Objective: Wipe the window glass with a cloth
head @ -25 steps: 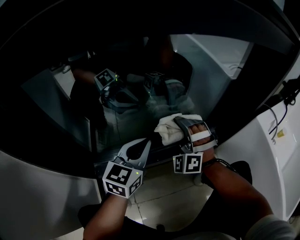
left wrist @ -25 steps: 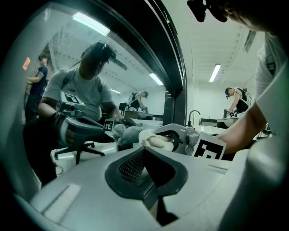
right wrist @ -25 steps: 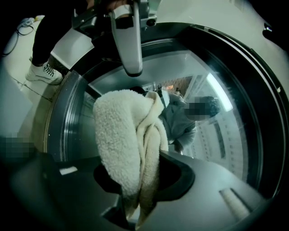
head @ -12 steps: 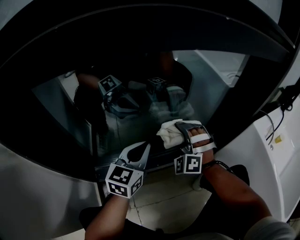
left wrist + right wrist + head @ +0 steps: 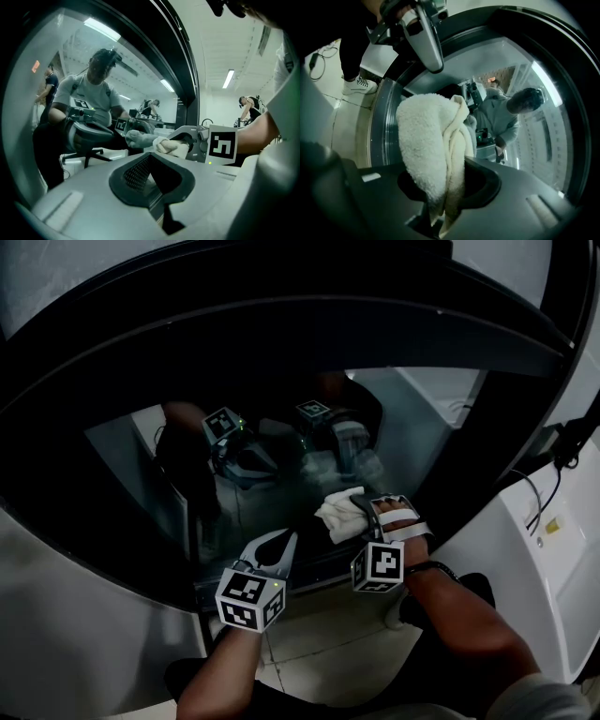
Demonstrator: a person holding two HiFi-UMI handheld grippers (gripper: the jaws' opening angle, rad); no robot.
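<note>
The big dark round window glass (image 5: 281, 427) fills most of the head view. It is smooth and shiny like a mirror, and the person and both grippers show in it. A wide black curved frame (image 5: 281, 324) goes all around it. Smooth white panels (image 5: 553, 549) sit beside the frame. Below is a pale tiled floor (image 5: 328, 634).

The white fluffy cloth (image 5: 337, 514) is at the lower right part of the glass, pressed against it. It is bunched up in thick, soft folds, like a towel (image 5: 426, 145).

The right gripper (image 5: 367, 509) has the cloth. Its jaws are squeezed tight on the bottom of the cloth, and the rest sticks out past the tips toward the glass. The person's hand (image 5: 401, 521) wraps around the handle.

The left gripper (image 5: 284, 542) is just to the left, near the lower rim of the glass. Its grey jaws are pressed together with nothing between them. I cannot tell if its tips touch the glass.

Each gripper has a small cube with black and white squares, one on the left (image 5: 249, 598) and one on the right (image 5: 378, 566).
</note>
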